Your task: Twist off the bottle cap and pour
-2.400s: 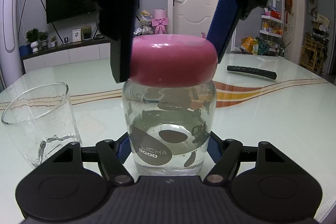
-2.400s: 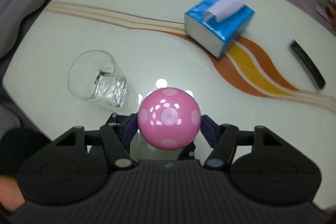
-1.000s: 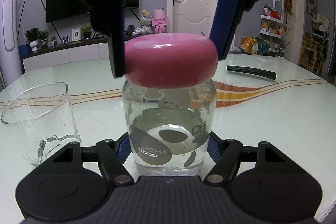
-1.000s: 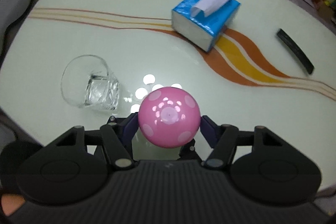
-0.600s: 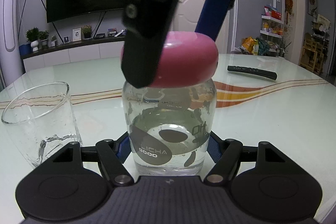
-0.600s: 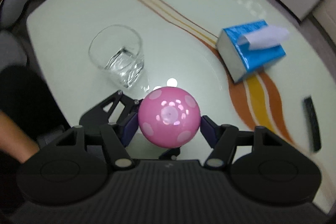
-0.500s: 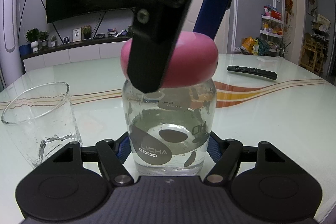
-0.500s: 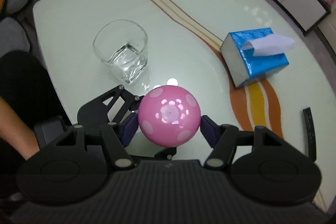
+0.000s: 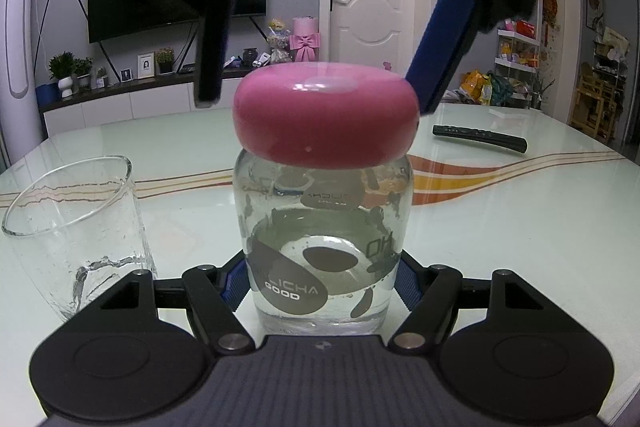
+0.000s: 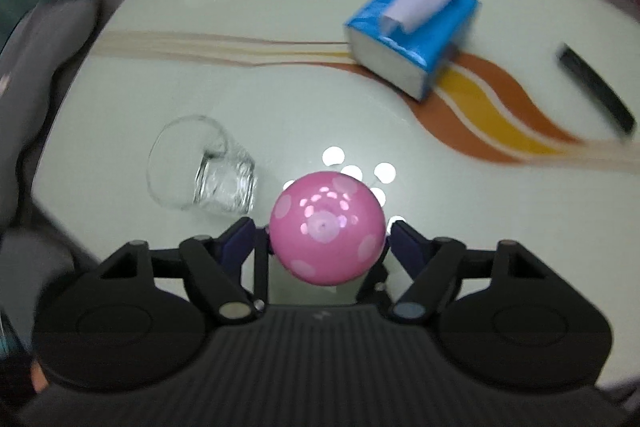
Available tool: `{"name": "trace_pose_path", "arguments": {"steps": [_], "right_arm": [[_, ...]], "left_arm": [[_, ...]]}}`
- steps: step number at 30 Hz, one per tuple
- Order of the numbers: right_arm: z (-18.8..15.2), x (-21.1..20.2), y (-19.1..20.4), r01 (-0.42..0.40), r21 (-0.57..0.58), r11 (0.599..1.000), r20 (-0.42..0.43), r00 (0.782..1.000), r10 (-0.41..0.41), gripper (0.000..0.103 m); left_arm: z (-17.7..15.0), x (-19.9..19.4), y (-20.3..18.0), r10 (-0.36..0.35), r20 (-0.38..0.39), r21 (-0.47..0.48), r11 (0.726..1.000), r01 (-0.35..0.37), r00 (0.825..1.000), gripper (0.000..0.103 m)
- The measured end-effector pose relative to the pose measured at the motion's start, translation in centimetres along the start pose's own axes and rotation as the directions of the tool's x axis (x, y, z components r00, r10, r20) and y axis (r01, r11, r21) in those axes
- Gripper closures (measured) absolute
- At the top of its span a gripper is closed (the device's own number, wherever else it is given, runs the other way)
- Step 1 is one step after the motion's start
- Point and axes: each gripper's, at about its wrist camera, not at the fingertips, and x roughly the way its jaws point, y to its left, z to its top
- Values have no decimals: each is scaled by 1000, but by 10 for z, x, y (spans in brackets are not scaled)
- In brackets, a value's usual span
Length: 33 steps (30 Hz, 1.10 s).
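A clear glass bottle [image 9: 324, 239] with brown spots and some water stands on the table, topped by a pink dotted cap [image 9: 326, 115]. My left gripper [image 9: 322, 277] is shut on the bottle's lower body. My right gripper [image 10: 326, 241] comes down from above with its fingers beside the cap [image 10: 326, 227]; in the left wrist view its blue pads [image 9: 444, 39] stand slightly off the cap's sides, so it looks open. An empty drinking glass [image 9: 76, 235] stands just left of the bottle and also shows in the right wrist view [image 10: 200, 171].
A blue tissue box [image 10: 412, 31] sits at the far side of the table. A black remote [image 9: 480, 139] lies to the right, also in the right wrist view [image 10: 596, 87]. The pale table [image 9: 520, 227] has orange stripes.
My right gripper has turned back around the cap and its fingers now stand apart from the cap's sides. The bottle, the glass and my left gripper have not moved.
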Motion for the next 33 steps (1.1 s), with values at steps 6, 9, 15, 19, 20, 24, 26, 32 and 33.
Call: {"name": "trace_pose_path", "arguments": {"steps": [6, 9, 15, 19, 20, 24, 26, 32, 33], "right_arm": [[-4, 3, 15, 100, 33, 994, 24, 995, -100, 38], [-2, 3, 18, 108, -23, 994, 22, 994, -108, 38], [0, 1, 15, 52, -196, 979, 3, 999, -53, 38], [-1, 0, 16, 25, -308, 951, -4, 1000, -27, 38], [-1, -1, 17, 18, -341, 940, -6, 1000, -21, 38], [-2, -2, 18, -21, -492, 870, -20, 1000, 13, 38], [-4, -1, 18, -31, -551, 834, -22, 999, 23, 38], [-1, 1, 11, -96, -637, 765, -53, 995, 81, 32], [-1, 2, 11, -87, -641, 763, -55, 996, 67, 29]], "left_arm": [[0, 1, -2, 0, 0, -2, 1000, 0, 1000, 30], [1, 1, -1, 2, 0, -5, 1000, -2, 1000, 30], [1, 1, 0, 2, -1, -7, 1000, -2, 1000, 30], [1, 2, 0, 3, 0, -6, 1000, -3, 1000, 30], [1, 2, 0, 3, 1, -5, 1000, -3, 1000, 30], [1, 2, -1, 5, 2, -3, 1000, -5, 1000, 30], [1, 2, 0, 6, 3, -2, 1000, -6, 1000, 30], [0, 2, 0, 5, 3, 2, 1000, -5, 1000, 30], [0, 2, 0, 4, 3, 3, 1000, -4, 1000, 30]]}}
